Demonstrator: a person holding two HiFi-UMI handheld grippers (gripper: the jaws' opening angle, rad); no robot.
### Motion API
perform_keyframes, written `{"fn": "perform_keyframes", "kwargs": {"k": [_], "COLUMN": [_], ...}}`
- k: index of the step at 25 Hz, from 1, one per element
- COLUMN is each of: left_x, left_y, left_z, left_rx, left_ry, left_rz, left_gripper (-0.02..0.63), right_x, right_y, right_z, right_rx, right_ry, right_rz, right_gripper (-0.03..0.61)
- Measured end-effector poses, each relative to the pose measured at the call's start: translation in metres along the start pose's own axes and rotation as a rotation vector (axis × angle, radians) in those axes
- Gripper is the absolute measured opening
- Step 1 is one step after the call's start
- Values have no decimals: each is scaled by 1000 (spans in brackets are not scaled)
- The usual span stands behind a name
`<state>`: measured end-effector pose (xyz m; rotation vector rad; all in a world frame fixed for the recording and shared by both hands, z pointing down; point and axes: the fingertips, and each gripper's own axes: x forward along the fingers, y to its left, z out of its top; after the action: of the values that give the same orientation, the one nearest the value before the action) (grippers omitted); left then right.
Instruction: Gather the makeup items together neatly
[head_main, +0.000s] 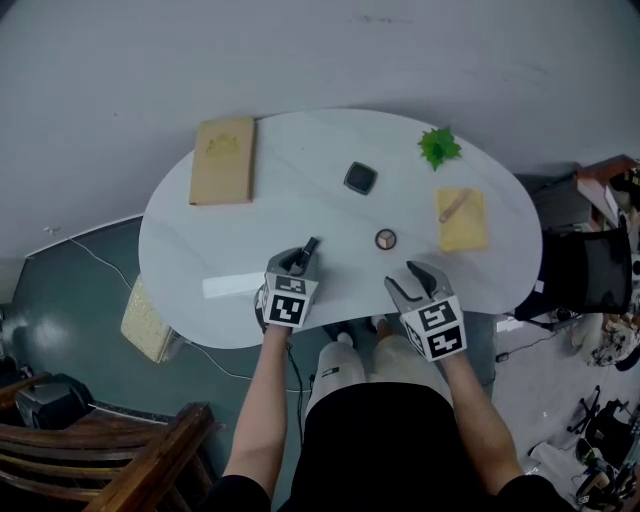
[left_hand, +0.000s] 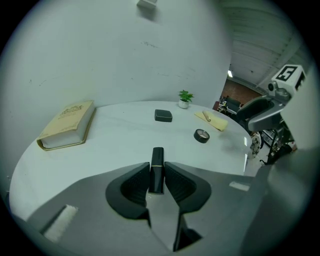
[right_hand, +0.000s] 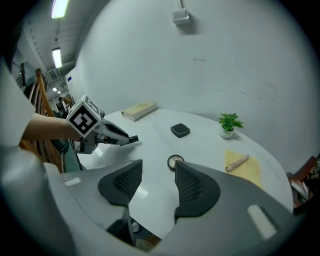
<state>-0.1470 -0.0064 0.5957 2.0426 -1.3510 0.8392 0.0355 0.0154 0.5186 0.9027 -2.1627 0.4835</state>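
A black lipstick tube (left_hand: 157, 167) with a thin gold band sits between the pads of my left gripper (left_hand: 157, 175), which is shut on it just above the white table (head_main: 300, 205). In the head view the lipstick (head_main: 309, 247) pokes forward from that left gripper (head_main: 300, 262). A black square compact (head_main: 360, 178) lies mid-table. A round compact (head_main: 386, 239) lies to its right and nearer. My right gripper (head_main: 415, 275) hovers at the near edge, open and empty. In the right gripper view its jaws frame the round compact (right_hand: 174, 161) beyond them.
A tan book (head_main: 223, 160) lies at the far left. At the right, a yellow cloth (head_main: 462, 219) carries a beige stick (head_main: 453, 206), with a small green plant (head_main: 438, 147) behind it. A white strip (head_main: 232, 286) rests near the front-left edge.
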Motion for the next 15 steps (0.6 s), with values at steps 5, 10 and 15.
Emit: {"fn": "perform_keyframes", "kwargs": {"k": [5,10,15], "left_x": [3,12,24], "left_y": [-20,-37,-53], "left_z": [13,25,34], "left_rx": [-62,-132,-211], "left_ry": [-16,-27,-36], "left_rz": [30,65,99], "left_gripper": [89,89,89], "right_x": [-6,-8,-7], "right_y": [-12,-27,-45], "right_z": [3,7,11], "right_rx": [-10,-20,-46], "right_ry": [-20,-32,-39], "right_rz": [26,62,112], "right_gripper": [215,215,215]}}
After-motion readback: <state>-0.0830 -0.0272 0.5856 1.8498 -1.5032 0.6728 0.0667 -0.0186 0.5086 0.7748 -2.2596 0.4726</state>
